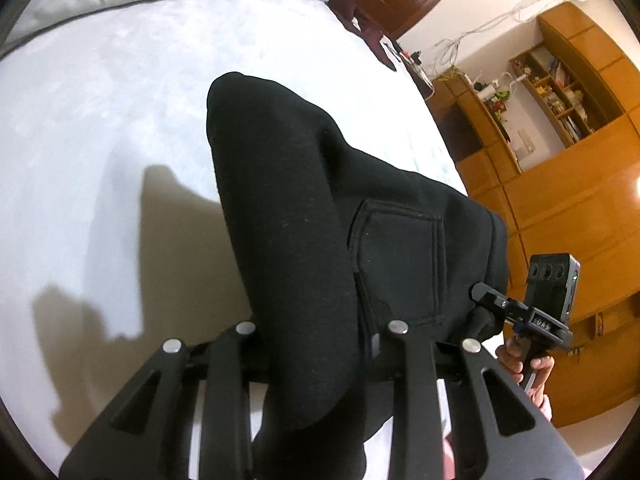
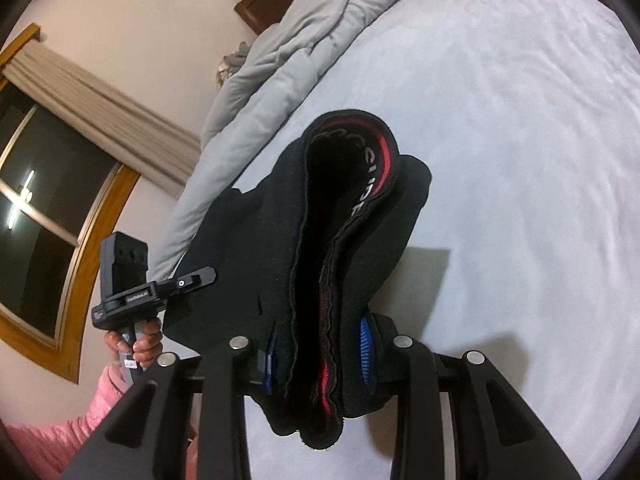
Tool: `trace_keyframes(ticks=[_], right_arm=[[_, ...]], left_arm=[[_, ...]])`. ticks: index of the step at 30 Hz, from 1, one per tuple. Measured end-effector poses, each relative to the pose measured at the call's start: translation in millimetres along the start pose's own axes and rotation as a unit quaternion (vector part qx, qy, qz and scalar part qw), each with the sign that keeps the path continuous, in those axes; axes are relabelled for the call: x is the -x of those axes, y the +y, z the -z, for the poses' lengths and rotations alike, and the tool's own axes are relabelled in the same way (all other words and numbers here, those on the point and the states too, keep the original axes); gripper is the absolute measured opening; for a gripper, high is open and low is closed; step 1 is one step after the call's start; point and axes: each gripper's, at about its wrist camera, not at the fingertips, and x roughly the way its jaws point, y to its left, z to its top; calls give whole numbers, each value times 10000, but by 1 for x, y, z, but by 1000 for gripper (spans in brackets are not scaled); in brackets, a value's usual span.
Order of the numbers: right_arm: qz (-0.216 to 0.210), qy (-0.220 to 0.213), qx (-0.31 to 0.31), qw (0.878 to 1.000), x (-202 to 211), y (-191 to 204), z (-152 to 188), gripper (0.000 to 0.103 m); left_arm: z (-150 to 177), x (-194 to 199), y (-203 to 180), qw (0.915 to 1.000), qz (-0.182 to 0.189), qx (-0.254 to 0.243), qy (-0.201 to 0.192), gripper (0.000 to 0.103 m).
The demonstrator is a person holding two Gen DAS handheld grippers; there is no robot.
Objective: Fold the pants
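1. The left claw (image 1: 320, 344), jaws narrow, pinches the black pants (image 1: 304, 208) at lower centre of its view.
2. The right claw (image 2: 320, 354) grips the waistband (image 2: 360, 184), lifted above the white bed (image 2: 520, 160).

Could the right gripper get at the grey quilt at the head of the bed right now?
Probably not: the right gripper is shut on the black pants, which fill its jaws; the grey quilt lies well beyond.

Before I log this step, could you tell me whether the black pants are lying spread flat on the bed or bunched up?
Bunched and lifted: the black pants hang doubled between both grippers, waistband curled over, above the bed.
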Motion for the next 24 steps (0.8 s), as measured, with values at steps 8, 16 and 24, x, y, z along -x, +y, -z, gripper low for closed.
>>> trace_keyframes(ticks=[8,16,24], right_arm=[[147,519,-624,9966,-71,-88,-6,45],[-319,215,-546,9978,-54,-110,19,65],[1024,-83,-458,9937,7,-91,57,96]], left_arm=[[-7,-62,59,9976,-566,116,380,32],[6,-67,79,9991,-339,146,210,50],[42,-25,69,9889,-1469,-173,-148,88]])
